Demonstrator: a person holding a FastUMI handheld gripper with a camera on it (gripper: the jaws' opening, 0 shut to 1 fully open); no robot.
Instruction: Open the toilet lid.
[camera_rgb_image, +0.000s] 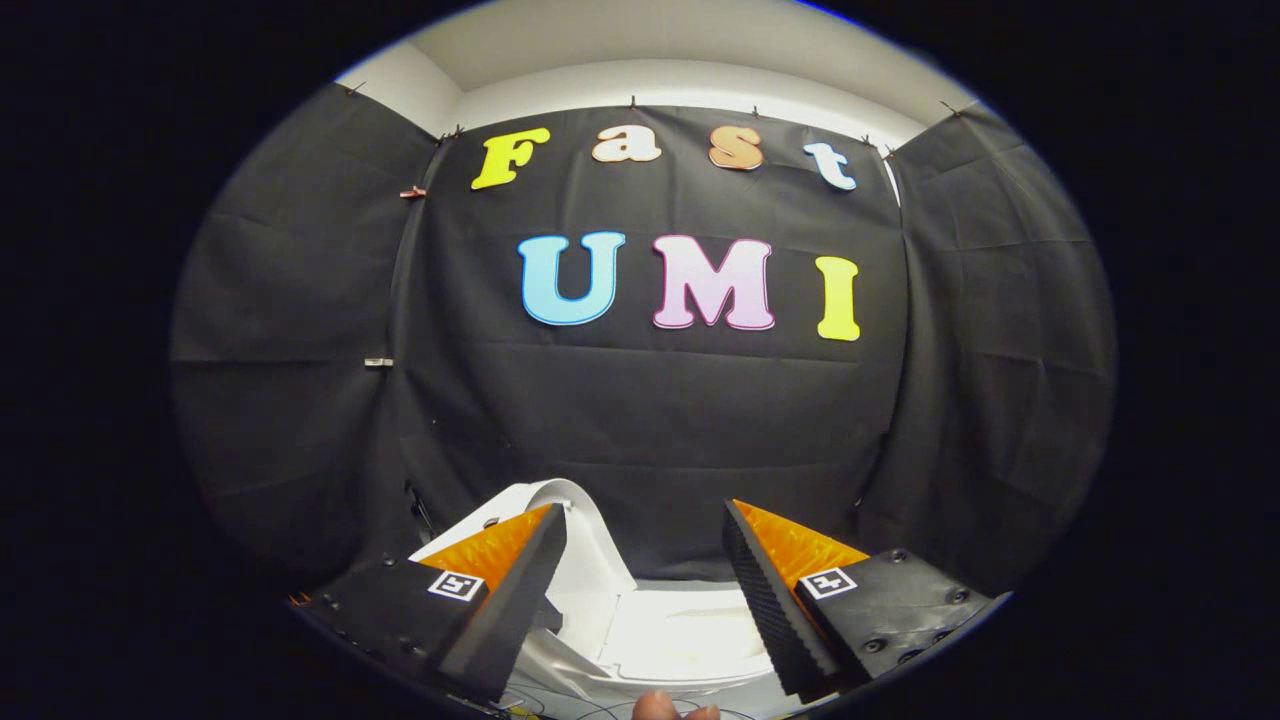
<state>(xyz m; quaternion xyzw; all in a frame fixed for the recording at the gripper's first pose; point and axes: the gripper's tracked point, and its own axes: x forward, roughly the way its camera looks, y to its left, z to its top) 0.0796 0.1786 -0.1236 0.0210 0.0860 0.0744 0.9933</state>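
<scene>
Tongs spread wide, empty; white toilet lid beyond; black cloth wall behind.

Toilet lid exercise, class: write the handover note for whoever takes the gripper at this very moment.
Gripper: fingers open, holding nothing.
Toilet: white, low, just ahead of and between the fingers, against the black cloth wall.
Toilet lid: appears raised, standing by the left finger, not touched by either finger.
Done: the lid looks open.
Left: confirm it stays up by itself, then withdraw.
A fingertip shows at the bottom.
</scene>
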